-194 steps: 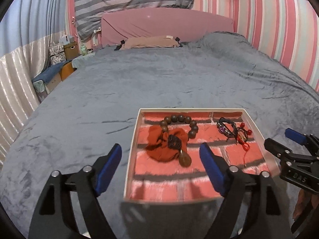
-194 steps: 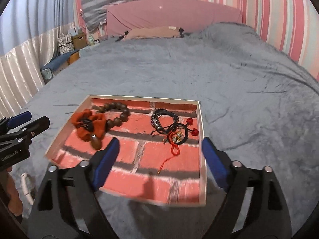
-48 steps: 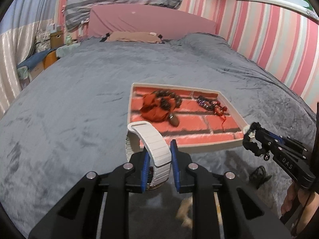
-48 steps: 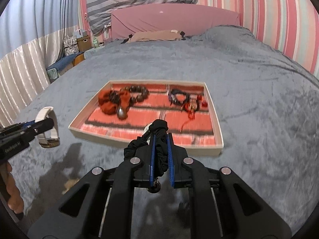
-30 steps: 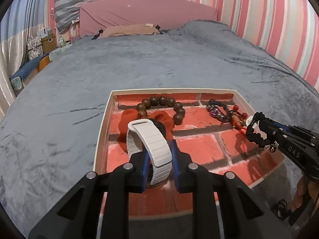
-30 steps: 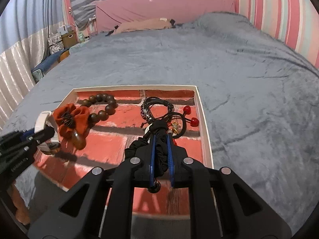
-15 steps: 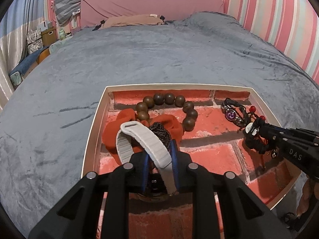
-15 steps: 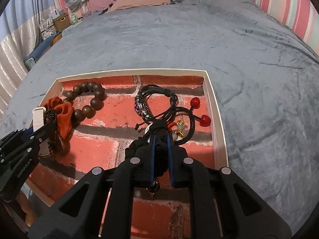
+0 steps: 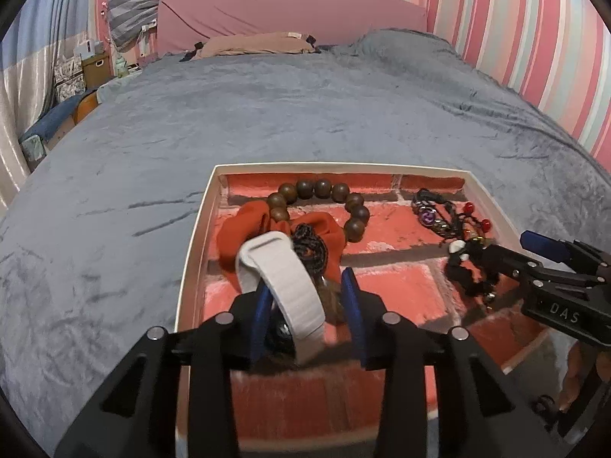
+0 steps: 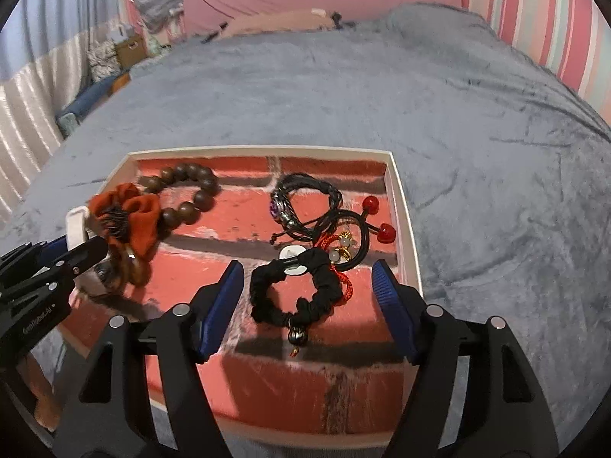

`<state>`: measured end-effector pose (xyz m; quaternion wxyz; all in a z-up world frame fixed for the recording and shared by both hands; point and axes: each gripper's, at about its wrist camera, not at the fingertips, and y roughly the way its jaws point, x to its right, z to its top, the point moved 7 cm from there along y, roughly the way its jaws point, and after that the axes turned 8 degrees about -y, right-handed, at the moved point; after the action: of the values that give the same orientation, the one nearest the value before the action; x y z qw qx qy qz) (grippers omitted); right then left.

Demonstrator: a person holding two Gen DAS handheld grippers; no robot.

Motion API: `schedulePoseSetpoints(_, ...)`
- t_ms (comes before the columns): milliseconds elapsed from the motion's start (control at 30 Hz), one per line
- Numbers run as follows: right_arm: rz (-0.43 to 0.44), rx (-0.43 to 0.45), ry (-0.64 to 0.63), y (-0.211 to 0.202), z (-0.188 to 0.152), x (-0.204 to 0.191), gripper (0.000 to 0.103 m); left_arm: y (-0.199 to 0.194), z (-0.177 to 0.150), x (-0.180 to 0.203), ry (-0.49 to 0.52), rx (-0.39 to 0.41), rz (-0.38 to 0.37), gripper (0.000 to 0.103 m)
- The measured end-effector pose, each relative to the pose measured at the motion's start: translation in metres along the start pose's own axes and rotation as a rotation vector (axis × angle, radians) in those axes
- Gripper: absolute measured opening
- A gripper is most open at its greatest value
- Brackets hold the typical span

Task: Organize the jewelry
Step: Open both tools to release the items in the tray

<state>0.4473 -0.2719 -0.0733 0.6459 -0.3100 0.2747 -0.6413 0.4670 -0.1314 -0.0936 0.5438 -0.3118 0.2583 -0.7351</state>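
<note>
A brick-patterned tray [image 9: 202, 225] [image 10: 401, 206] lies on the grey bed. My left gripper [image 9: 307, 305] is open around a white watch [image 9: 286, 290] that rests in the tray against an orange scrunchie [image 9: 244, 229] and a brown bead bracelet [image 9: 324, 191]. My right gripper [image 10: 307, 301] is open, its jaws wide apart, with a black scrunchie [image 10: 294, 294] lying loose in the tray between them. Black cord bracelets and red beads [image 10: 328, 210] lie just beyond it. The right gripper also shows in the left wrist view [image 9: 508, 255].
The grey blanket [image 9: 305, 107] spreads all around the tray. A pink headboard [image 9: 290, 11] and a pillow [image 9: 252, 44] stand at the far end. Boxes and clutter [image 9: 88, 72] sit by the bed's far left side. A striped wall [image 9: 534, 38] runs on the right.
Both grippers have opened. The white watch now rests in the tray between the left jaws. The black scrunchie has dropped from the right jaws onto the tray.
</note>
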Motion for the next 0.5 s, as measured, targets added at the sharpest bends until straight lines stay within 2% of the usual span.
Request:
schedulePoseSetpoints(100, 0.021, 0.055, 0.005, -0.018, -0.004, 0.001, 0.077, -0.023, -0.005, -0.001, -0.002, 0.032, -0.005, 0.048)
schedulePoseSetpoints(167, 0.029, 0.089, 0.015, -0.034, -0.01, 0.003, 0.079, -0.045, -0.008, 0.0, 0.015, 0.088, 0.008, 0.063)
schedulePoseSetpoints(333, 0.033, 0.161, 0.023, -0.072, -0.019, 0.002, 0.085, -0.088, -0.014, 0.004, 0.031, 0.136, -0.003, 0.066)
schedulePoseSetpoints(500, 0.001, 0.229, 0.023, -0.119, -0.032, 0.002, 0.09, -0.126, -0.027, 0.002, 0.02, 0.175, -0.008, 0.074)
